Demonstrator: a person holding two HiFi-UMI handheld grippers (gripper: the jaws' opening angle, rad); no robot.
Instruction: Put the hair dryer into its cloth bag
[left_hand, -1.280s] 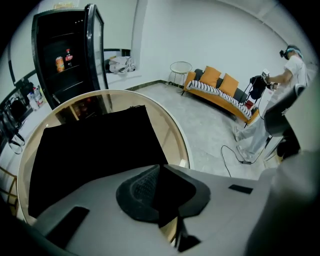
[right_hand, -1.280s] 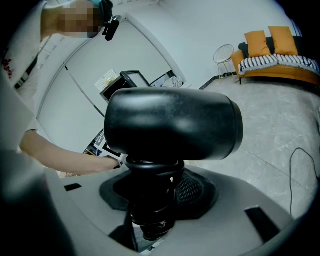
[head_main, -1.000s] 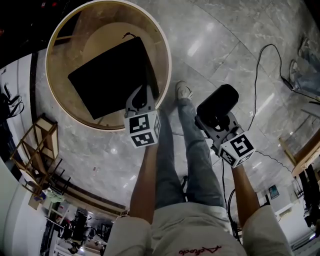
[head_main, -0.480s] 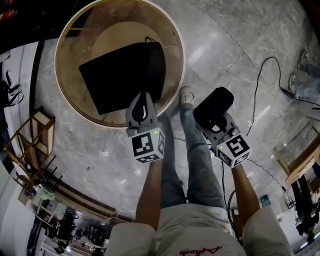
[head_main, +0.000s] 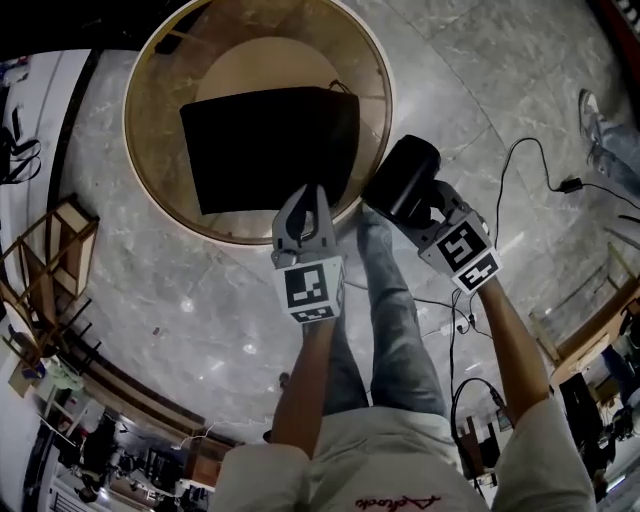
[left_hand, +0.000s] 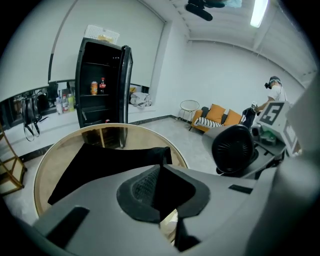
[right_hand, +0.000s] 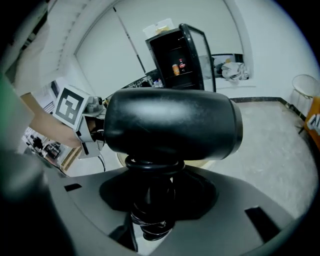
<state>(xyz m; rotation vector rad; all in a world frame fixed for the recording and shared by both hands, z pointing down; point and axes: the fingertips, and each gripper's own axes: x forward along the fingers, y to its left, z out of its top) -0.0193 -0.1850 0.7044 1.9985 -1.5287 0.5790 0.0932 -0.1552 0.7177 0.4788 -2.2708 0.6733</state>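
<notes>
The black cloth bag (head_main: 265, 145) lies on a round glass-topped table with a wooden rim (head_main: 132, 150). My left gripper (head_main: 308, 193) is at the bag's near edge, shut on the black fabric and lifting it off the glass; the left gripper view shows the cloth bag (left_hand: 105, 162) running from the table into the left gripper (left_hand: 159, 194). My right gripper (head_main: 428, 207) is shut on the handle of the black hair dryer (head_main: 402, 178), whose barrel hangs just beside the table rim, to the right of the left gripper. In the right gripper view the hair dryer (right_hand: 170, 122) stands upright, its cord-wrapped handle in the right gripper (right_hand: 152, 212).
A black fridge (left_hand: 102, 85) stands open behind the table. A sofa with orange cushions (left_hand: 217, 116) and a small side table (left_hand: 189, 106) are further back. A cable (head_main: 512, 180) trails over the marble floor, a wooden rack (head_main: 45, 265) stands at the left, and the person's legs (head_main: 392, 310) are below.
The right gripper has carried the hair dryer left, up to the table rim, and rolled it. The left gripper has risen with the bag's edge.
</notes>
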